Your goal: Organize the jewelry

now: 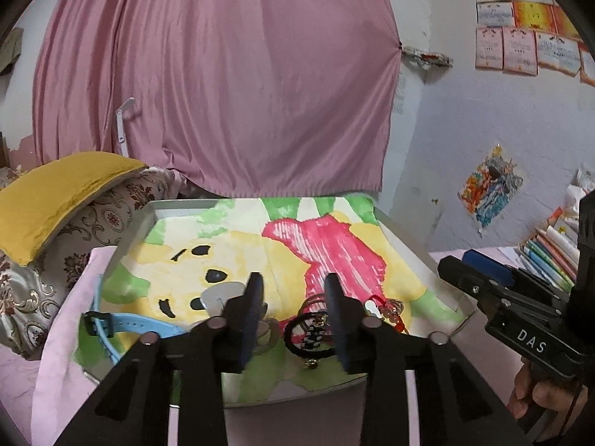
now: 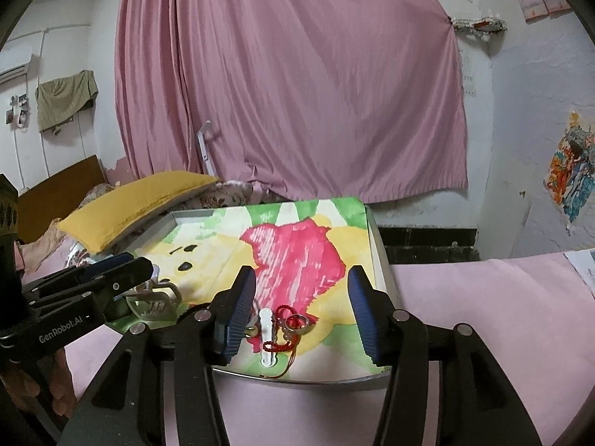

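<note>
A metal tray point(image 1: 148, 215) lined with a cartoon bear cloth holds the jewelry. In the left wrist view my left gripper point(image 1: 293, 286) stands open above the tray's near end, with nothing pressed between its pads. Below it lie a black hair tie with a checked charm point(image 1: 308, 336), a blue watch strap point(image 1: 126, 325) and a silver piece point(image 1: 219, 295). In the right wrist view my right gripper point(image 2: 302, 278) is open over a red cord with rings point(image 2: 293, 325) and a white clip point(image 2: 267, 334), touching neither.
The tray point(image 2: 377, 252) rests on a pink bedsheet point(image 2: 483, 297). A yellow pillow point(image 1: 55, 193) lies to its left and books point(image 1: 550, 256) to its right. A pink curtain point(image 1: 223, 74) hangs behind. The other gripper shows at each view's edge: point(image 1: 459, 260), point(image 2: 137, 264).
</note>
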### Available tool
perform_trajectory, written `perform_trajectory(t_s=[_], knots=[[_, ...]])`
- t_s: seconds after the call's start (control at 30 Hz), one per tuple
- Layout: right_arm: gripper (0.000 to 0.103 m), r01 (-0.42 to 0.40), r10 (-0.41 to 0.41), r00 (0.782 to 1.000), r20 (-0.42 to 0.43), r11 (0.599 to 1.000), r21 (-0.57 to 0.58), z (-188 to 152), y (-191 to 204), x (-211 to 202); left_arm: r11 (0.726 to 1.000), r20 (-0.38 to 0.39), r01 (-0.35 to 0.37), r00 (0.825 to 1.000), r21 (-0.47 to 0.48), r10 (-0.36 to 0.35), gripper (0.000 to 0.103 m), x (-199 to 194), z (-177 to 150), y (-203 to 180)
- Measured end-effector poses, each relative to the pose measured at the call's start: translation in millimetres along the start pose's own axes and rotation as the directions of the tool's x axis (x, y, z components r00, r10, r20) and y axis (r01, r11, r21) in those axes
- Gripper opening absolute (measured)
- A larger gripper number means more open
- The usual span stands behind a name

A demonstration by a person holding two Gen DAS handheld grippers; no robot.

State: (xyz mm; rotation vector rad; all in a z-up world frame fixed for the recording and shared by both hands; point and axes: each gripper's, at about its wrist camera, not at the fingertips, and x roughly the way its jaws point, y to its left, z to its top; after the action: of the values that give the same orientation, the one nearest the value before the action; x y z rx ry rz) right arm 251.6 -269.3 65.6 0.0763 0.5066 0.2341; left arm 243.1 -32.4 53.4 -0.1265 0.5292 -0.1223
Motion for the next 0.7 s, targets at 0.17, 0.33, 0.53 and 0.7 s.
perform_trajectory(t_s=[0.17,0.33,0.53,0.7], knots=[[0.053,-0.002,0.002,0.999,0.048,1.000,-0.016,0,5,-16,1.000,0.029,-0.022,0.999,-0.006,0.022,0.039,-15,-1,3],[0.062,-0.003,0.006,0.996,0.092,1.000,-0.031,-2,11,-31,0.999,0.073,-0.037,0.997,-0.030,0.039,0.060,-34,-3,8],[0.080,-0.019,0.021,0.991,0.130,1.000,-0.017,-8,14,-52,0.998,0.120,-0.053,0.991,-0.044,0.058,0.087,-56,-8,14],[0.090,-0.029,0.030,0.989,0.147,1.000,-0.008,-15,16,-67,0.998,0.151,-0.034,0.988,-0.060,0.043,0.099,-75,-15,17]])
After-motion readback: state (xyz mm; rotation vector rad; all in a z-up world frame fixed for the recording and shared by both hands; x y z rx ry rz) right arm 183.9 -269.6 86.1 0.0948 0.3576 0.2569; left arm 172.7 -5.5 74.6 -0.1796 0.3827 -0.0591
